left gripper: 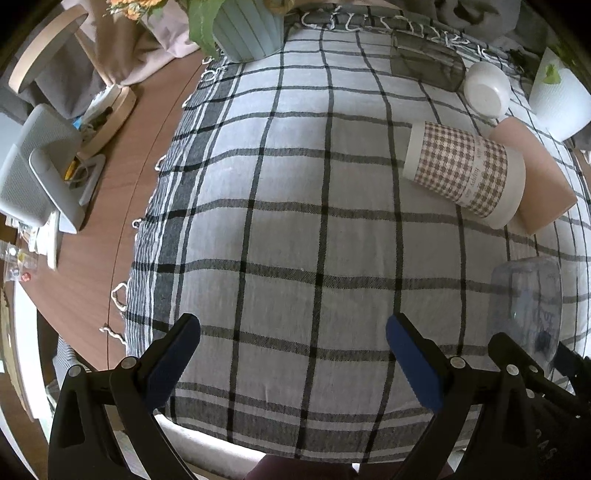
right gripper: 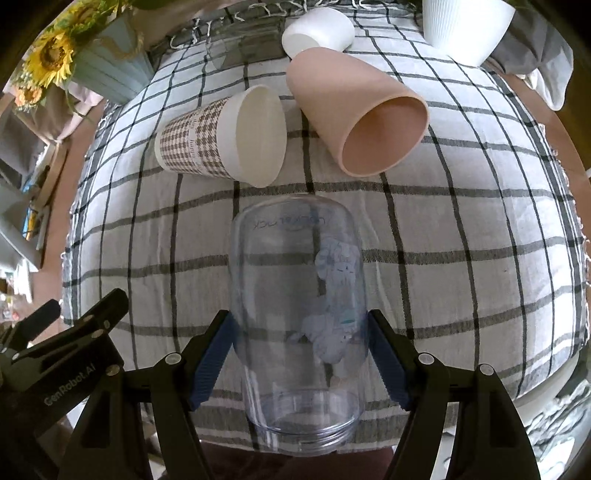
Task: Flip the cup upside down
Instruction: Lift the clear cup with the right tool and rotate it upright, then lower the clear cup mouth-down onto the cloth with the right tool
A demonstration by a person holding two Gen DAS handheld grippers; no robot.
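A clear plastic cup [right gripper: 299, 314] with a pale cartoon print sits between the blue pads of my right gripper [right gripper: 301, 354], rounded base pointing away, threaded mouth toward the camera. The pads touch its sides. The same cup shows at the lower right of the left wrist view [left gripper: 528, 306], with the right gripper's black fingers [left gripper: 517, 365] on it. My left gripper [left gripper: 291, 350] is open and empty over the checked cloth [left gripper: 288, 206].
A houndstooth paper cup [right gripper: 221, 138] and a pink cup [right gripper: 362, 114] lie on their sides beyond the clear cup. A white bowl [right gripper: 317, 29], a clear box [left gripper: 424, 62], a white ribbed pot [right gripper: 465, 26] and a blue flower pot [left gripper: 247, 29] stand at the back.
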